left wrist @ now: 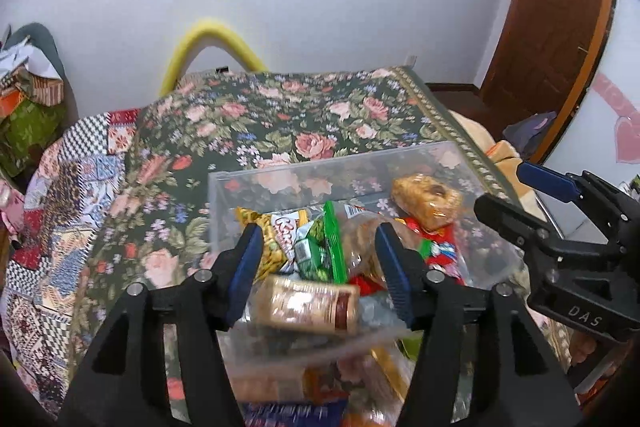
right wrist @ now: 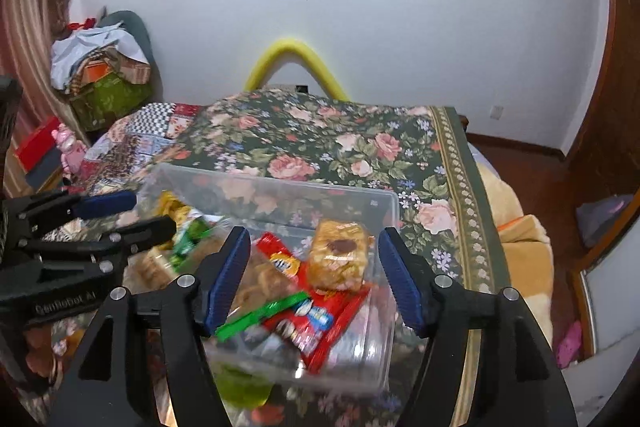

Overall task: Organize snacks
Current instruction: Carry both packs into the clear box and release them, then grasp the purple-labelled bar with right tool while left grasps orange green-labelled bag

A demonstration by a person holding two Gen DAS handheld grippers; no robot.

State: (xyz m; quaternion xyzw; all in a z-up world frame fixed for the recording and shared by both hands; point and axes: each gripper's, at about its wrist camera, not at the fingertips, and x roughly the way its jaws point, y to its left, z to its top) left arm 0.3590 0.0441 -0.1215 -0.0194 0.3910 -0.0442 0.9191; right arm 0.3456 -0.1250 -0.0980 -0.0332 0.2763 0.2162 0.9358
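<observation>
In the left wrist view we find the left gripper [left wrist: 318,255] released, its jaws spread wide over a clear plastic bin [left wrist: 256,175] standing on the floral bedspread [left wrist: 280,115]. A cylindrical biscuit pack [left wrist: 308,303] lies between the blue pads, blurred; we cannot tell whether it touches them. Deeper in the bin we record a yellow snack pack [left wrist: 264,239], a green wrapper [left wrist: 334,247] and a wrapped pastry [left wrist: 426,201]. The right gripper [left wrist: 500,193] shows at the right edge, also spread apart. In the right wrist view the right gripper [right wrist: 314,259] hangs released above the same bin [right wrist: 280,183], over a red packet [right wrist: 320,323] with the pastry [right wrist: 340,255] resting on it. The left gripper [right wrist: 132,211] enters from the left, jaws apart.
</observation>
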